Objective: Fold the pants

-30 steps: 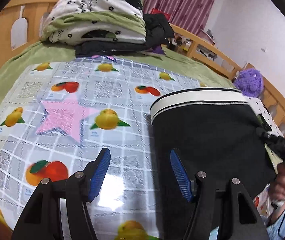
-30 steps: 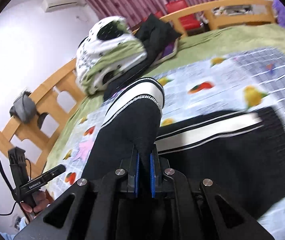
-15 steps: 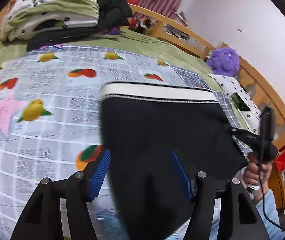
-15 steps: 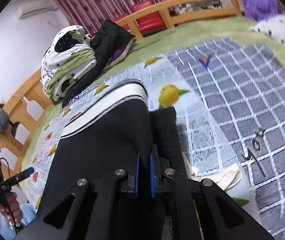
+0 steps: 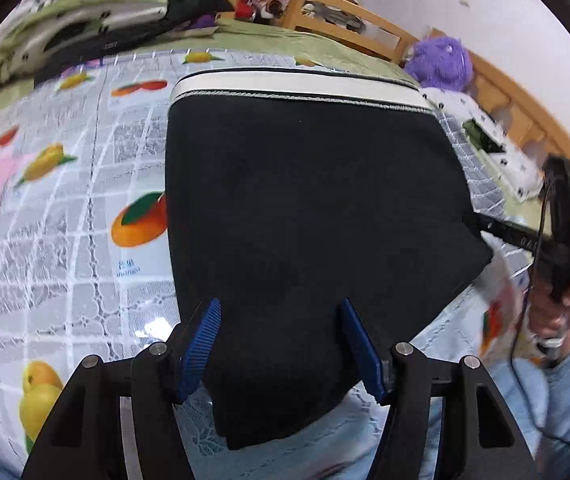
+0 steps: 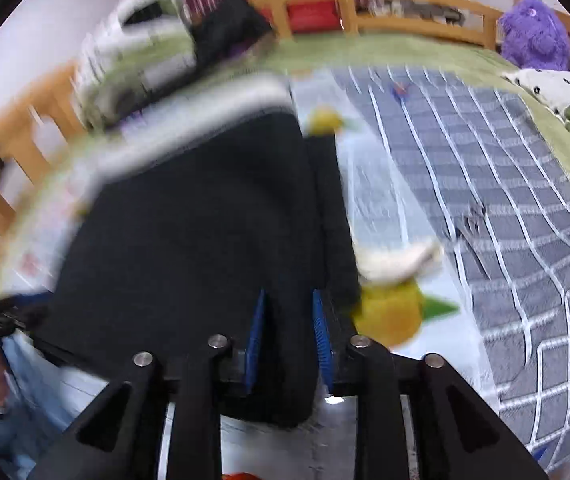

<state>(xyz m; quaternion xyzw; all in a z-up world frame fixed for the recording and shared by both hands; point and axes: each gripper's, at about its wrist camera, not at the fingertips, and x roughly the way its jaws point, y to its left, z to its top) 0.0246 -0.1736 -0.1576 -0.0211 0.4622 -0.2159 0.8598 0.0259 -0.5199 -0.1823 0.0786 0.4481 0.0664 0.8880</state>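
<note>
**Black pants lie folded on the fruit-print cloth, both claws over the near edge**

A glossy fruit-print tablecloth [image 5: 85,208] covers a bed with a green sheet [image 5: 285,40] and a wooden rail [image 5: 365,20]. At the far end sits a heap of folded bedding [image 5: 77,20] before red curtains; a purple plush toy [image 5: 441,60] leans in the corner.

The pants [image 5: 305,200] lie flat on the cloth, white waistband [image 5: 293,84] away from me.

The left gripper [image 5: 281,340] stands half open above the near hem, gripping nothing. The right gripper [image 6: 289,332] has its jaws opening, with a fold of black fabric between the blue pads; whether they still press it I cannot tell.

The right wrist view is smeared, especially on its left side. Only it shows the grey checked blanket [image 6: 505,200] beside the cloth. Only the left view shows the person's hand [image 5: 553,312] on the other handle, in a blue sleeve.
</note>
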